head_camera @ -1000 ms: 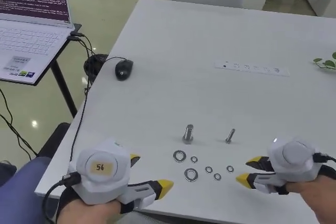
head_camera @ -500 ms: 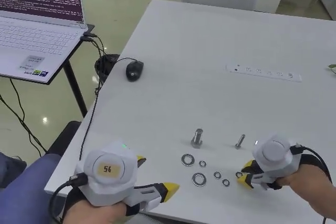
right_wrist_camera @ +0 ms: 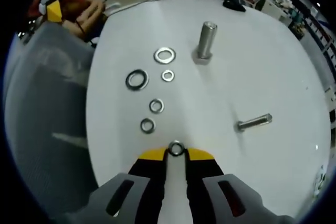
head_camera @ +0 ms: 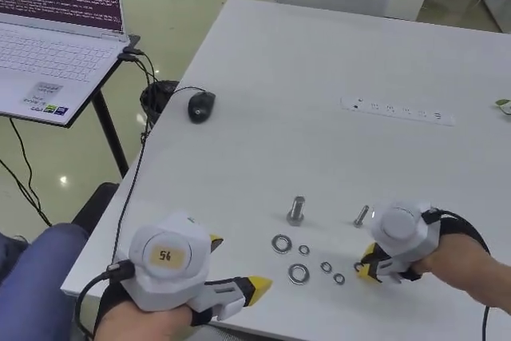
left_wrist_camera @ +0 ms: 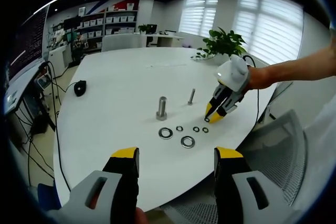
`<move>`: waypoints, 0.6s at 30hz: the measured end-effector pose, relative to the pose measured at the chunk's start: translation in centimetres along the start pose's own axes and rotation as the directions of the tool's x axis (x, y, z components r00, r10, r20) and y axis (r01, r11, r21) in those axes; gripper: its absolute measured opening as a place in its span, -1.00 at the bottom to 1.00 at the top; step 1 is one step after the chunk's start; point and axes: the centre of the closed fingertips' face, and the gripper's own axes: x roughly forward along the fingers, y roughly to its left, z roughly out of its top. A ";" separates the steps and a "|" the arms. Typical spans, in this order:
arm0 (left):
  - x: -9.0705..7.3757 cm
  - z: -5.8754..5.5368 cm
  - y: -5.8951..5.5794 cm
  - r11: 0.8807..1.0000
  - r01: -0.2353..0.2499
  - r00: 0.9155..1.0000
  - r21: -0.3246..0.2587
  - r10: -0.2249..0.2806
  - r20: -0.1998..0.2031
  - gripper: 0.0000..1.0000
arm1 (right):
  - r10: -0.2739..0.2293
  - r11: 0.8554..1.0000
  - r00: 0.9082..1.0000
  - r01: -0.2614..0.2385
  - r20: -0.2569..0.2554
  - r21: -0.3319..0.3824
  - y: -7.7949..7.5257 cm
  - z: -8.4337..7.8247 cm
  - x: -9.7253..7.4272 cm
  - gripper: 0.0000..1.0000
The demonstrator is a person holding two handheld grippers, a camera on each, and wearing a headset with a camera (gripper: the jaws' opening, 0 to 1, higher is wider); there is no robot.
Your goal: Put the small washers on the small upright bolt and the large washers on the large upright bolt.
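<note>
White workbench top (head_camera: pixel 263 61) is stretching across an office room, with an open silver laptop (head_camera: pixel 48 45) sitting off its left side. The right gripper (right_wrist_camera: pixel 176 155) is tipping down to the table surface, its yellow-tipped fingers (right_wrist_camera: pixel 152 156) drawn close and pinching one small silver ring washer (right_wrist_camera: pixel 176 149) between their tips. Three loose small washers (right_wrist_camera: pixel 156 105) are lying ahead of those fingers, slightly to their left in the right gripper view, and two large silver washers (right_wrist_camera: pixel 137 79) are lying beyond the nearest of them. The large upright steel bolt (right_wrist_camera: pixel 206 40) is standing farther ahead of the fingers, while the small upright steel bolt (right_wrist_camera: pixel 253 123) is standing near the fingers on their right. The left gripper (left_wrist_camera: pixel 177 156) is hovering at the near table edge, its fingers (left_wrist_camera: pixel 126 158) spread wide and holding nothing, with the washers and both bolts lying well ahead of them. A black computer mouse (head_camera: pixel 201 106) and a white power strip (head_camera: pixel 397 109) are resting far beyond both pairs of fingers.
</note>
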 end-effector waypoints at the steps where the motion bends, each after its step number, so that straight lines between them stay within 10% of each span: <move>1: 0.0 0.0 0.0 1.000 0.000 1.000 0.000 0.000 0.000 0.14 | 0.000 1.000 1.000 0.000 -0.006 -0.004 0.0 0.0 0.0 -0.70; 18: -0.3 -0.2 0.4 1.000 -0.009 1.000 -0.011 0.009 0.004 0.13 | 0.003 1.000 1.000 -0.003 0.002 -0.001 0.1 0.1 0.1 -0.65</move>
